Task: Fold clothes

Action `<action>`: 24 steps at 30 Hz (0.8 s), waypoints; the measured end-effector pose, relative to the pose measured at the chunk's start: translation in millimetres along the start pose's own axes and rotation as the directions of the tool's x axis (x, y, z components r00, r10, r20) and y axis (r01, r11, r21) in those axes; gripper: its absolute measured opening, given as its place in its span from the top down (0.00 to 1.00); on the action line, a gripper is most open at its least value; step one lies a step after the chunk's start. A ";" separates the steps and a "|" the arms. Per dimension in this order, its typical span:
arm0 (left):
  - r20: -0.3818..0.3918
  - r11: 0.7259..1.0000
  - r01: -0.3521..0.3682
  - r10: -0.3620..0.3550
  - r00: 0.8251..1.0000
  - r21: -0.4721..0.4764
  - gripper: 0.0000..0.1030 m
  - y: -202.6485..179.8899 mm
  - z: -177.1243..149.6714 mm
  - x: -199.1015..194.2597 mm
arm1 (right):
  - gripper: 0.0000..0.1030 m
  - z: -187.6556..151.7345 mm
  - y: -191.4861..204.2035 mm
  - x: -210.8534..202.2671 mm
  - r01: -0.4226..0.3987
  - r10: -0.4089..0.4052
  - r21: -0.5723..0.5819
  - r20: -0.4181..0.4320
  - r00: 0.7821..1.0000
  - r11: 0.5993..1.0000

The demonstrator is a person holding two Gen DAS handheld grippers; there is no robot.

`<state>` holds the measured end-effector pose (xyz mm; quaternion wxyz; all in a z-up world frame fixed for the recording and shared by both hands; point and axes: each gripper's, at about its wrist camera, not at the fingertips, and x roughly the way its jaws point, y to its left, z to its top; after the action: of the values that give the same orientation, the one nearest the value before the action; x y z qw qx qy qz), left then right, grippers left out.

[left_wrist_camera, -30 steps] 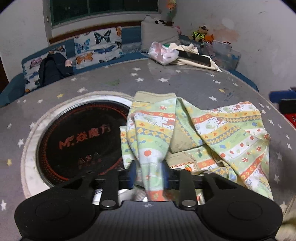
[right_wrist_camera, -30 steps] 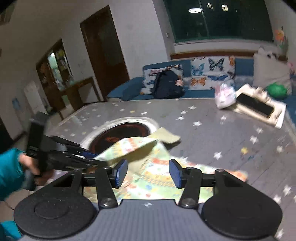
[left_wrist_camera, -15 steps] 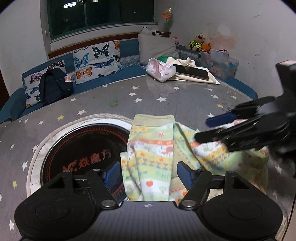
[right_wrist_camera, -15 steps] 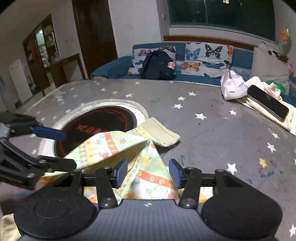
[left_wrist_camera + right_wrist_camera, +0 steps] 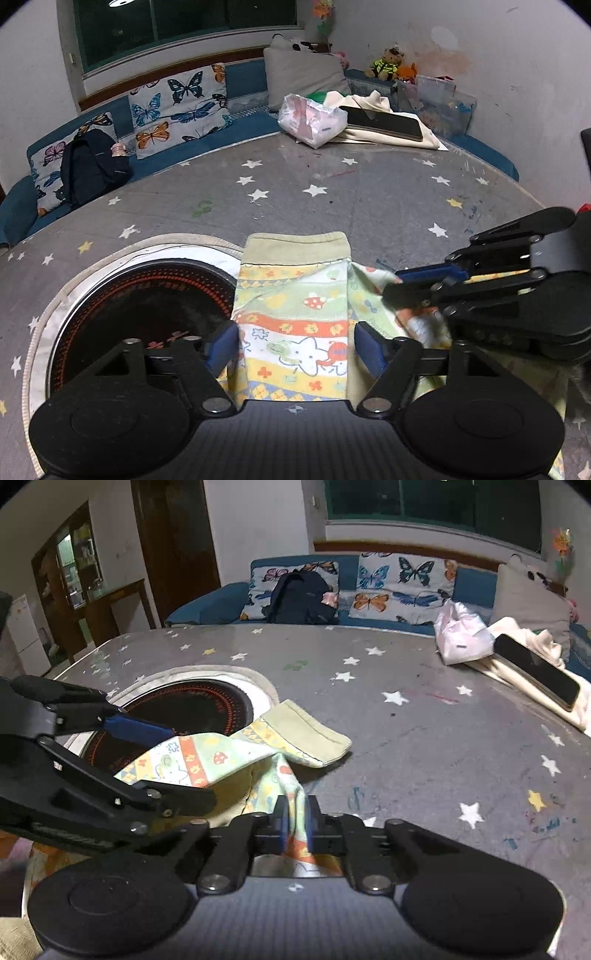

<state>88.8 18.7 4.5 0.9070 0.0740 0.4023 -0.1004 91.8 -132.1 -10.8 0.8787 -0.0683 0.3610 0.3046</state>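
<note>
A child's patterned garment (image 5: 295,325) with green, orange and yellow stripes lies on the grey star-print table, its plain green cuff (image 5: 295,247) pointing away. My left gripper (image 5: 295,347) is open, its blue pads on either side of the folded part. My right gripper (image 5: 295,823) is shut on a fold of the garment (image 5: 207,757) at its near edge. In the left wrist view the right gripper (image 5: 399,284) comes in from the right, closed on the cloth. In the right wrist view the left gripper (image 5: 181,764) is at the left, open over the cloth.
A round black hotplate (image 5: 144,299) is set into the table left of the garment. At the far side lie a pink plastic bag (image 5: 312,120), a dark phone (image 5: 384,123) on cream cloth, and a sofa with butterfly cushions (image 5: 177,103) and a black backpack (image 5: 92,166).
My left gripper let go of the garment and opened wide. My right gripper moved in from the right and shut on a fold of the cloth.
</note>
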 end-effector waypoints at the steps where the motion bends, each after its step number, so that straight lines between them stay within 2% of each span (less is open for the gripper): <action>1: -0.004 1.000 0.004 -0.004 1.000 -0.001 0.60 0.8 -1.2 0.8 | 0.96 -0.5 0.8 -3.8 0.010 -0.010 -0.010 0.009 1.000 1.000; 4: -0.008 1.000 0.017 -0.017 1.000 -0.015 0.77 5.3 -5.2 -0.3 | 0.96 -1.0 3.1 -15.1 0.033 -0.032 -0.028 0.034 0.999 0.999; 7: 0.006 1.000 0.016 -0.016 1.000 -0.017 0.86 6.6 -7.3 -7.8 | 0.96 -1.3 4.3 -30.4 0.061 -0.058 -0.049 0.066 0.996 0.997; 18: 0.047 1.000 -0.011 0.011 0.999 -0.002 0.90 4.3 -16.2 -33.8 | 0.98 -20.6 -0.3 -82.2 0.176 -0.167 -0.043 0.149 0.975 0.984; 22: 0.050 1.000 -0.010 0.010 0.999 -0.005 0.90 6.5 -21.4 -40.5 | 0.98 -27.6 -5.6 -102.0 0.192 -0.184 -0.034 0.161 0.970 0.981; 24: 0.051 1.000 -0.010 0.010 0.999 -0.003 0.90 5.9 -23.9 -42.9 | 0.97 -29.5 -8.2 -106.5 0.177 -0.170 -0.036 0.147 0.974 0.984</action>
<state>45.0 34.8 20.9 0.9176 0.0723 0.3787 -0.0971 20.2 -200.5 38.9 0.9237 -0.0988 0.2819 0.2397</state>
